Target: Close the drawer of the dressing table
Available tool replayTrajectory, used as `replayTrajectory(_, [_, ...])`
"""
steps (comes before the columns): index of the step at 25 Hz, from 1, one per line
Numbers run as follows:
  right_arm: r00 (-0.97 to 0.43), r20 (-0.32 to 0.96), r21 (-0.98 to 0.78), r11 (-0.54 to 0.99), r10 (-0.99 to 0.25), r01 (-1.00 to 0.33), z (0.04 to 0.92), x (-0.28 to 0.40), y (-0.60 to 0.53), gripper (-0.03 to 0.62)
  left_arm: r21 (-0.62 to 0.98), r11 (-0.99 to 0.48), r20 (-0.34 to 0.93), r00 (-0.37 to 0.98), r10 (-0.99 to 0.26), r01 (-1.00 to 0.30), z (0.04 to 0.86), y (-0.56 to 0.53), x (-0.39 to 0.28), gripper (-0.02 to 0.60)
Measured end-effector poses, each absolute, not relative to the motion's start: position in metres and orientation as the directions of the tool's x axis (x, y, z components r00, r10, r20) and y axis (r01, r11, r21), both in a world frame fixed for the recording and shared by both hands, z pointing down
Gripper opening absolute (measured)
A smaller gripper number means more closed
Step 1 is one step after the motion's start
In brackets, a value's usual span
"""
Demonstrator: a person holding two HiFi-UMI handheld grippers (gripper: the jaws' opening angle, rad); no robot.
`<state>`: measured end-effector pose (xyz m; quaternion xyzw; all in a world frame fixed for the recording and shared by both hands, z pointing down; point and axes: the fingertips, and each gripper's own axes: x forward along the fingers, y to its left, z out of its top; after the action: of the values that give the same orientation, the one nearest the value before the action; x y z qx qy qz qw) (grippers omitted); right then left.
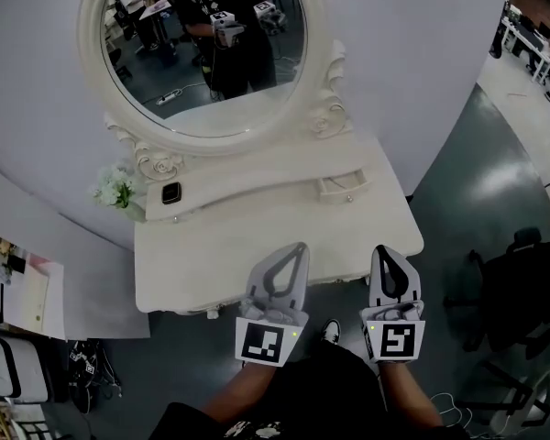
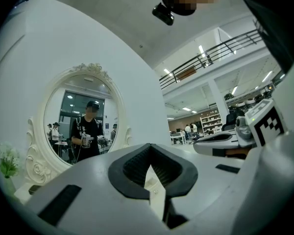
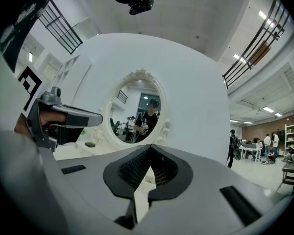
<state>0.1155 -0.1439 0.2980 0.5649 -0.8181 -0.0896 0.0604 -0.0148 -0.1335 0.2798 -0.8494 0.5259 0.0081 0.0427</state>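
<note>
Dressing table (image 1: 257, 255): one, white, right against a round white wall (image 1: 422, 62). Biggest thing here. Legs hidden under the top.

One oval mirror (image 1: 188, 108) on it, with a curly white frame. Top of the frame cut off by the edge of the head view. In the glass, one person (image 1: 225, 35) in black with both tools in hand.

One black chair (image 1: 522, 282) off to the right on the dark floor, partly cut off.

Two grippers, side by side, not touching each other, tips over the front part of the table top. Left gripper (image 1: 300, 247): jaws pressed together, nothing between them. Right gripper (image 1: 382, 249): same, jaws together and nothing held. Both pointing toward the mirror. Arms behind them cut off at the bottom edge.

One drawer (image 1: 342, 187) sticking out a little, at the right end of the low shelf (image 1: 257, 183) under the mirror. Ahead of the right gripper and well apart from it. Hidden behind the jaws in both gripper views.

One bunch of white flowers (image 1: 117, 189) at the left end of the shelf.

One small black thing (image 1: 171, 192) near the flowers, lying on the shelf. Too small to tell what.
</note>
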Motion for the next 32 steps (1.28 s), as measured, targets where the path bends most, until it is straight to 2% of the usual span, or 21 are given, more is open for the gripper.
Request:
replayTrajectory(9, [-0.423, 0.035, 0.198, 0.421, -0.905, -0.885, 0.313, 0.138, -0.179, -0.002, -0.056, -0.401, -0.044, 0.403, -0.914, -0.914, 0.287, -0.162, 0.015, 0.002])
replayTrajectory(17, [-0.454, 0.075, 0.160, 0.460, -0.888, -0.873, 0.339, 0.144, -0.193, -0.002, -0.068, -0.364, 0.032, 0.363, -0.931, -0.929, 0.310, -0.171, 0.013, 0.002])
replayTrajectory(32, [-0.475, 0.191, 0.169, 0.506, -0.859, -0.846, 0.402, 0.127, -0.229, 0.008, -0.018, -0.387, 0.134, 0.381, -0.915, -0.922, 0.360, -0.212, 0.011, 0.002])
